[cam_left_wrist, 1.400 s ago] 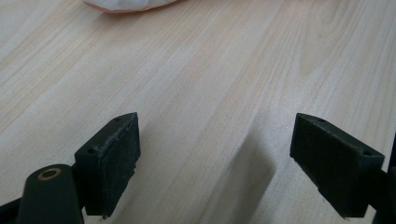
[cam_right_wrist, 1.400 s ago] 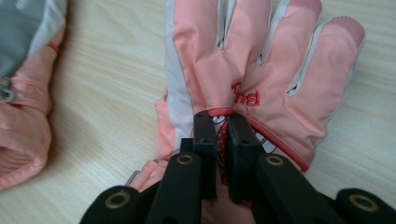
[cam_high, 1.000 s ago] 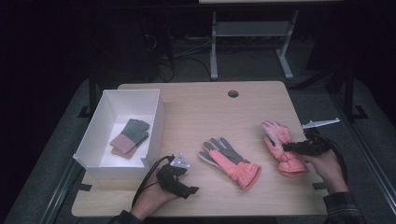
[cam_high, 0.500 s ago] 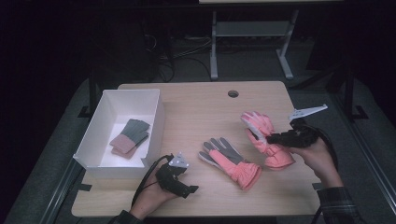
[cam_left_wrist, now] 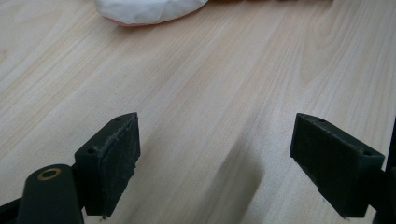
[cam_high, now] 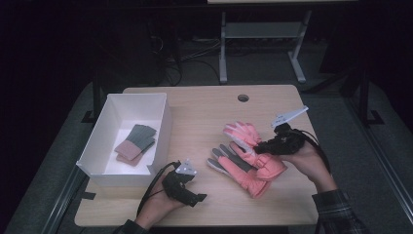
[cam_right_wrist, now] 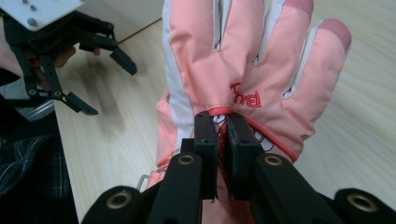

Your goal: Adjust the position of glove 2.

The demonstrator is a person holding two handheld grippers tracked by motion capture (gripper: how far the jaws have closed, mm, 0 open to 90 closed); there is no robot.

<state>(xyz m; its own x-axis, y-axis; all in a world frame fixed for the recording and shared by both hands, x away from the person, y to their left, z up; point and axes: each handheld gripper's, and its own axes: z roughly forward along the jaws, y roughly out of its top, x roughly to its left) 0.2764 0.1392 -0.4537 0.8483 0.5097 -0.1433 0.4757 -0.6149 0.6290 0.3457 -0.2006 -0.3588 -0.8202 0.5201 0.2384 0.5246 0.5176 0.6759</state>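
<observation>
Our right gripper [cam_right_wrist: 222, 154] is clenched on the pink glove [cam_right_wrist: 243, 70], its two black jaws pinching a fold of fabric just below the red stitched lettering, and the glove's fingers fan out beyond the jaws. From the high view we see that same right gripper [cam_high: 265, 146] carrying the pink glove [cam_high: 246, 141] over the middle of the table [cam_high: 204, 107], where the glove overlaps the second glove [cam_high: 238, 168], a pink and grey one lying flat on the wood with its cuff toward us. Whether the two gloves touch we cannot tell.

Near our edge of the table, our left gripper [cam_high: 195, 195] rests low over the wood, just left of the flat glove and apart from it. Its jaws stand wide and released, with bare tabletop [cam_left_wrist: 224, 93] between them; a pale rounded piece of glove [cam_left_wrist: 149, 9] shows at the far edge of that gripper's view. We also see the left gripper [cam_right_wrist: 102, 79] from the right gripper view, off to the side of the held glove, its jaws spread.

Farther left sits the white box [cam_high: 168, 124], open-topped, with a folded grey and pink pair of gloves [cam_high: 135, 142] lying on its floor. Toward the far side of the table we see a round cable hole [cam_high: 243, 98] in the wood.
</observation>
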